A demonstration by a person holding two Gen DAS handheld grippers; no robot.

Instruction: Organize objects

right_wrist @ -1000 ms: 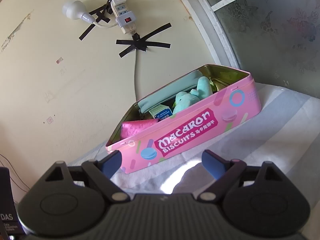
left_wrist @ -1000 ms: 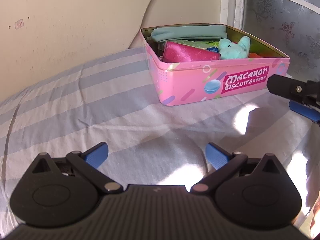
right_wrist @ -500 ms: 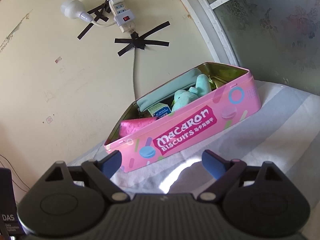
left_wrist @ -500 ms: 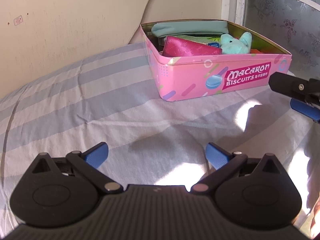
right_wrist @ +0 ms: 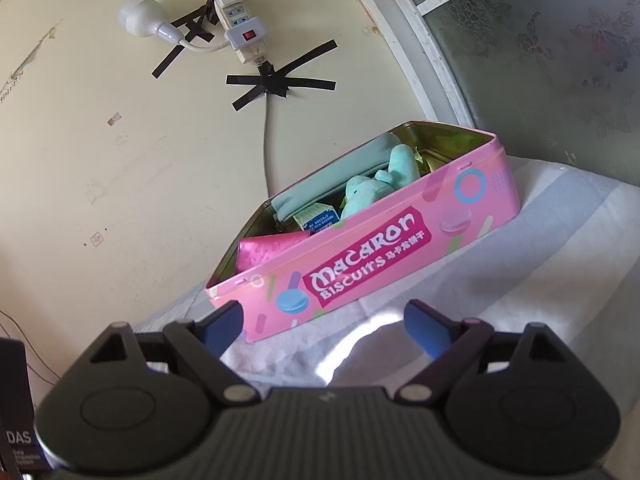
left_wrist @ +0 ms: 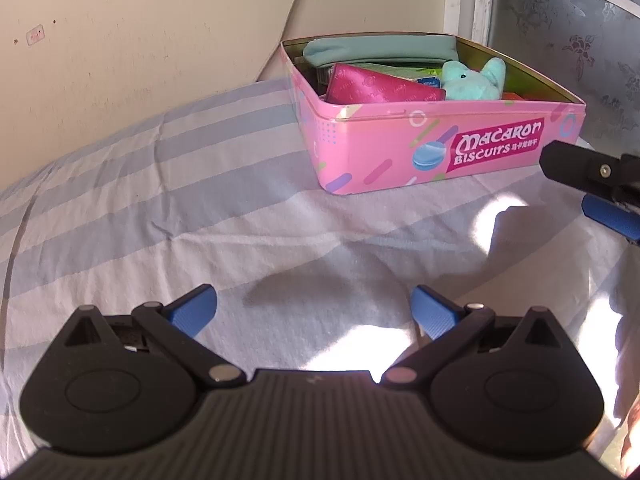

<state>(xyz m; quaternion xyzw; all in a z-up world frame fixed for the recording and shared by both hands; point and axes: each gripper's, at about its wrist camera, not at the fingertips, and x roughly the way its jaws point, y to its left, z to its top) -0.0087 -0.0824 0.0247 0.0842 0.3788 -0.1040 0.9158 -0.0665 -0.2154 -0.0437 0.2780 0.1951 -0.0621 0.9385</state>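
Observation:
A pink "Macaron Biscuits" tin point(left_wrist: 400, 148) stands open on the striped bed sheet; it also shows in the right wrist view point(right_wrist: 400, 248). Inside lie a teal plush toy point(left_wrist: 474, 82), a magenta pouch point(left_wrist: 376, 88), a teal fabric case point(left_wrist: 380, 50) and a small printed box point(right_wrist: 316, 216). My left gripper point(left_wrist: 314, 312) is open and empty over the sheet, well short of the tin. My right gripper point(right_wrist: 324, 326) is open and empty just in front of the tin's long side; its fingers point(left_wrist: 588, 168) show at the right edge of the left wrist view.
The blue-and-white striped sheet point(left_wrist: 160, 184) covers the bed. A cream wall point(right_wrist: 120, 160) stands behind the tin with a taped power strip point(right_wrist: 240, 28) and cable. A frosted window point(right_wrist: 560, 48) is at the right. A dark box point(right_wrist: 16, 420) sits at the lower left.
Both grippers have drifted slightly; the tin sits a little lower and further right in the left wrist view. Both stay open and empty.

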